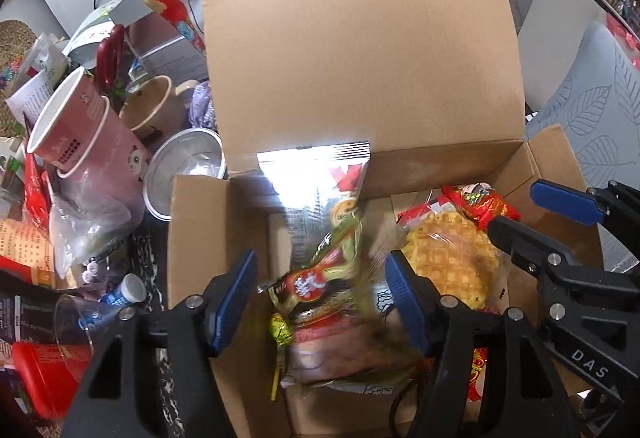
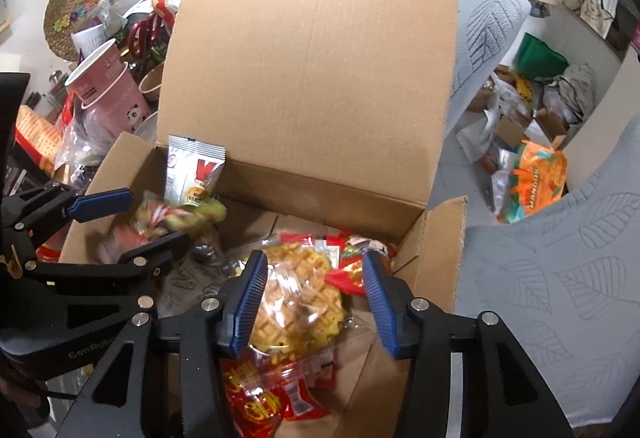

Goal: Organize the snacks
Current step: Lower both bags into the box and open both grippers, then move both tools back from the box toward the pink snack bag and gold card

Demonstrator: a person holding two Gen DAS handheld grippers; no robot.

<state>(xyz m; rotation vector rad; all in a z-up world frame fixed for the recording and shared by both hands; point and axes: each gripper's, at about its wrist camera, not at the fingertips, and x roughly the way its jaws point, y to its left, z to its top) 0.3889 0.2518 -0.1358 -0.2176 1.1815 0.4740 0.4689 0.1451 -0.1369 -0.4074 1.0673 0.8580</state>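
Note:
An open cardboard box (image 1: 360, 37) (image 2: 312, 57) holds snacks. My left gripper (image 1: 320, 298) is open over its left half, above a blurred brown and green snack packet (image 1: 320, 290) that is not clamped. A silver packet (image 1: 316, 177) (image 2: 192, 169) leans on the box's back wall. My right gripper (image 2: 316, 302) is open over the right half, above a clear bag of yellow waffle snacks (image 2: 300, 298) (image 1: 452, 258). Red packets (image 2: 352, 262) (image 1: 480, 201) lie beside it. The right gripper also shows in the left wrist view (image 1: 548, 222), and the left gripper (image 2: 132, 222) in the right wrist view.
Left of the box is clutter: stacked pink paper cups (image 1: 76, 125) (image 2: 108, 85), a metal bowl (image 1: 188, 165), a mug (image 1: 148, 105), red scissors (image 1: 110, 53). Right of it lie a grey leaf-patterned cushion (image 2: 560, 278) and an orange snack bag (image 2: 536, 177).

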